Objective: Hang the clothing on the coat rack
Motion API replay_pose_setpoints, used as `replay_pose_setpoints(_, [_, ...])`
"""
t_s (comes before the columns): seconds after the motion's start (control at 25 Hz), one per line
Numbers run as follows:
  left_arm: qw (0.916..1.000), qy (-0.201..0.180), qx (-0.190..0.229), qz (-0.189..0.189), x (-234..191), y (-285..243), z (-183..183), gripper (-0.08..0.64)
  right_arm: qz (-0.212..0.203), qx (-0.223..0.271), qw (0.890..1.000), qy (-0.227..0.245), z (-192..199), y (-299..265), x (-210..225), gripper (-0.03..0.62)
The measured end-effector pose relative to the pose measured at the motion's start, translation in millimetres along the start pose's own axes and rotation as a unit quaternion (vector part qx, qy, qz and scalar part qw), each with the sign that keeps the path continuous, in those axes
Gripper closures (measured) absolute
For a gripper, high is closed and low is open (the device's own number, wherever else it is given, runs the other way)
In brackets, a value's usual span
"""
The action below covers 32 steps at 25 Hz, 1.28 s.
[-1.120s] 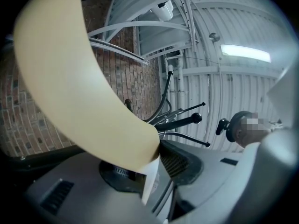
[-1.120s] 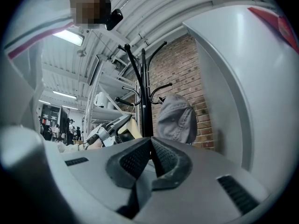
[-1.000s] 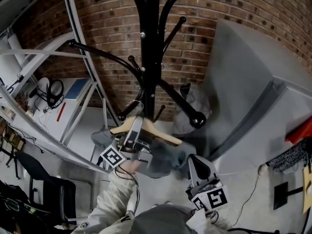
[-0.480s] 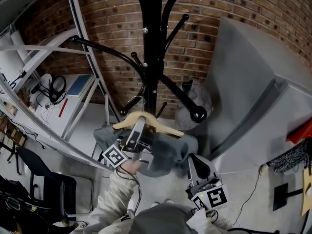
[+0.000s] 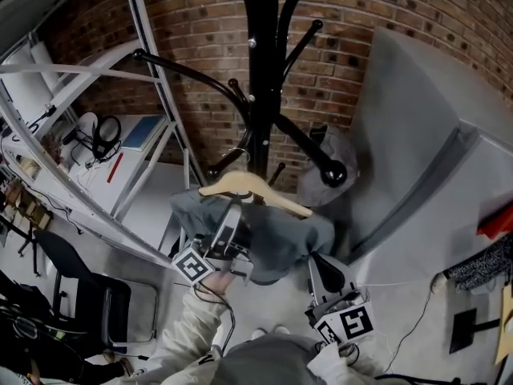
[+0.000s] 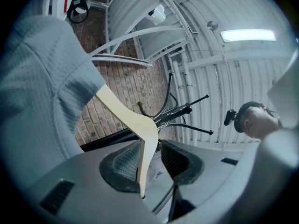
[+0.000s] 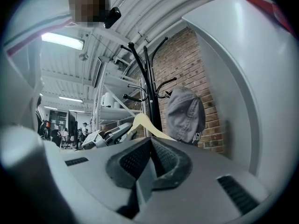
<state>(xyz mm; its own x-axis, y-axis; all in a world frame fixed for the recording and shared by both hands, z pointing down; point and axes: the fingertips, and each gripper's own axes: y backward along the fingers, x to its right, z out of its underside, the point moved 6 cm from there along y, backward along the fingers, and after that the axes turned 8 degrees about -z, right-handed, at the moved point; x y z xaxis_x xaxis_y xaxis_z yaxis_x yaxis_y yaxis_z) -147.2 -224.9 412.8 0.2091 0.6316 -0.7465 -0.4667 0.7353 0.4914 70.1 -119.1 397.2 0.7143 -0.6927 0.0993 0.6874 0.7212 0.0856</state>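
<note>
A wooden hanger [image 5: 248, 189] carries a grey garment [image 5: 276, 243] in front of the black coat rack [image 5: 260, 79]. Its wire hook sits by the knob of a low rack arm. My left gripper [image 5: 232, 215] reaches up from below. In the left gripper view the hanger [image 6: 140, 125] runs edge-on between the jaws of my left gripper [image 6: 152, 160], close to the left pad, and a gap shows on the right. The garment [image 6: 42, 92] fills that view's left side. My right gripper [image 5: 321, 267] is lower right, its jaws [image 7: 150, 160] shut and empty.
A grey cap [image 5: 325, 171] hangs on another low rack arm to the right. White metal shelving [image 5: 152, 79] stands at the left, with a black chair [image 5: 88, 303] below it. A grey slanted panel [image 5: 409, 135] is at the right and a brick wall [image 5: 192, 22] behind.
The hanger and garment sit a little higher against the rack. My left gripper's tips, earlier over the hanger's shoulder, now lie just under it. The right gripper has not moved.
</note>
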Motion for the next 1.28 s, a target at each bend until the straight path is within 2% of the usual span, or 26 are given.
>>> replay_pose_setpoints(0.08, [0.9990, -0.040, -0.003, -0.018, 3.6, 10.4, -1.9, 0.431, -0.005, -0.003, 1.000, -0.004, 2.6, -0.5, -3.0, 0.569])
replay_pose_setpoints(0.2, [0.9921, -0.117, -0.011, -0.045, 13.7, 24.3, -4.7, 0.431, -0.015, -0.004, 1.000, -0.007, 5.9, -2.6, -7.5, 0.569])
replay_pose_setpoints(0.36, [0.9807, -0.178, -0.016, -0.078, 23.9, 43.0, -1.5, 0.444, -0.033, -0.006, 0.999, -0.010, 10.0, -7.1, -12.3, 0.569])
replay_pose_setpoints(0.48, [0.9690, -0.224, -0.022, -0.102, 32.4, 56.2, -0.3, 0.464, -0.047, -0.009, 0.999, -0.016, 13.9, -11.7, -16.8, 0.569])
replay_pose_setpoints(0.64, [0.9517, -0.277, -0.030, -0.129, 44.3, 70.8, -0.4, 0.485, -0.057, -0.009, 0.998, -0.012, 16.6, -16.7, -20.4, 0.569])
replay_pose_setpoints(0.8, [0.9301, -0.328, -0.037, -0.161, 55.3, 83.5, 1.7, 0.525, -0.065, -0.008, 0.998, -0.011, 15.5, -18.8, -22.9, 0.569])
replay_pose_setpoints(0.96, [0.9118, -0.366, -0.046, -0.181, 64.0, 93.6, 5.0, 0.532, -0.069, -0.010, 0.998, -0.011, 16.1, -20.7, -26.0, 0.569])
replay_pose_setpoints(1.16, [0.8784, -0.419, -0.066, -0.220, 70.4, 103.0, 10.6, 0.549, -0.075, -0.018, 0.997, -0.013, 19.5, -21.2, -28.0, 0.569])
replay_pose_setpoints(1.28, [0.8663, -0.438, -0.054, -0.233, 76.3, 110.5, 9.6, 0.551, -0.077, -0.023, 0.997, -0.016, 23.5, -21.4, -27.9, 0.569])
